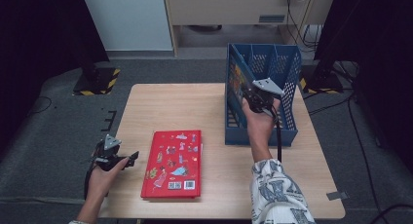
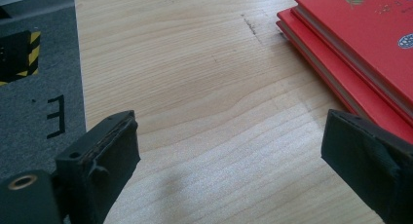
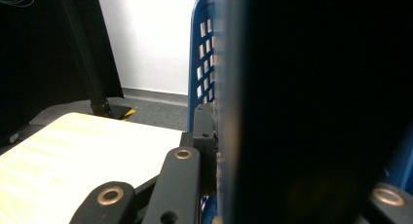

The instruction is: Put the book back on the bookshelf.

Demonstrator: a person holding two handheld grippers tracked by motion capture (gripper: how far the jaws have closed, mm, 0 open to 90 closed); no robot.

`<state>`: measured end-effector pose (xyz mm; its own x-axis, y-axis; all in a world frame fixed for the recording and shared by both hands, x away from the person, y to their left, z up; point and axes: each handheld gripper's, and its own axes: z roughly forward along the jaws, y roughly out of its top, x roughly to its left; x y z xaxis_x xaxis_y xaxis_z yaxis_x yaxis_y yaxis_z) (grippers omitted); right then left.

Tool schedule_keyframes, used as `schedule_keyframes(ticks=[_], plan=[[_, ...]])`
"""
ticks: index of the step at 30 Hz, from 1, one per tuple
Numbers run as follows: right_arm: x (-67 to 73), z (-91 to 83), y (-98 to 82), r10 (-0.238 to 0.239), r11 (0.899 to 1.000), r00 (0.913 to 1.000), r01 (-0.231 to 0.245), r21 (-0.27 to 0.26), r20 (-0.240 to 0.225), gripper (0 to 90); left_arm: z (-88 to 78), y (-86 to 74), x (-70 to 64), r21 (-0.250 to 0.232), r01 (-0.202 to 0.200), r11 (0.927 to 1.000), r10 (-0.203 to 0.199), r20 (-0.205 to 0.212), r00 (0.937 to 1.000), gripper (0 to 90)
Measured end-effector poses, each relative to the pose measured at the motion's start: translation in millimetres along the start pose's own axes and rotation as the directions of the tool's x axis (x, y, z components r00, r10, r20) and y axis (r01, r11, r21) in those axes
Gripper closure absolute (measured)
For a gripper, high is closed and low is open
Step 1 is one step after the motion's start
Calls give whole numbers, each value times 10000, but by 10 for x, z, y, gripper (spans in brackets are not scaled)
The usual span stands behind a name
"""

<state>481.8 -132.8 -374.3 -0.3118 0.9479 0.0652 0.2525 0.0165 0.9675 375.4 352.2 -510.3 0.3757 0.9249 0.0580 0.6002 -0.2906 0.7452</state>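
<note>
A blue slotted rack (image 1: 288, 78) stands at the table's back right. A book with a colourful cover (image 1: 236, 82) stands upright in the rack's leftmost slot. My right gripper (image 1: 247, 94) is shut on that book from above the slot. In the right gripper view the book (image 3: 302, 107) is a dark slab against one finger (image 3: 203, 129), with the rack's blue wall (image 3: 202, 73) behind. A red picture book (image 1: 173, 163) lies flat near the table's front. My left gripper (image 1: 130, 159) rests open just left of it, jaws wide over bare wood (image 2: 229, 151) beside the red stack (image 2: 355, 53).
The wooden table (image 1: 180, 107) has free room in its middle and back left. Its left edge runs close by my left gripper, with grey floor (image 2: 34, 117) below. Black stands with yellow-striped bases (image 1: 97, 80) flank the table's far corners.
</note>
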Motion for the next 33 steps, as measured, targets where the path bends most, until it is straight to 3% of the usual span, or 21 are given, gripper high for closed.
schedule_keyframes(ticks=[20, 30, 33], plan=[[29, -67, 212, -100, 9995, 9999, 96, -306, -133, 781, 0, 1, 1, 17, 21, 10000, -21, -23, 10000, 58], [66, -53, 245, -590, 9982, 9976, 595, -111, 368, 828, 10, -2, -11, 108, -59, 9999, 59, -17, 10000, 63], [79, -25, 255, -639, 9975, 9969, 651, -262, 462, 830, 9, -3, -11, 98, -70, 9999, 70, -38, 10000, 64]])
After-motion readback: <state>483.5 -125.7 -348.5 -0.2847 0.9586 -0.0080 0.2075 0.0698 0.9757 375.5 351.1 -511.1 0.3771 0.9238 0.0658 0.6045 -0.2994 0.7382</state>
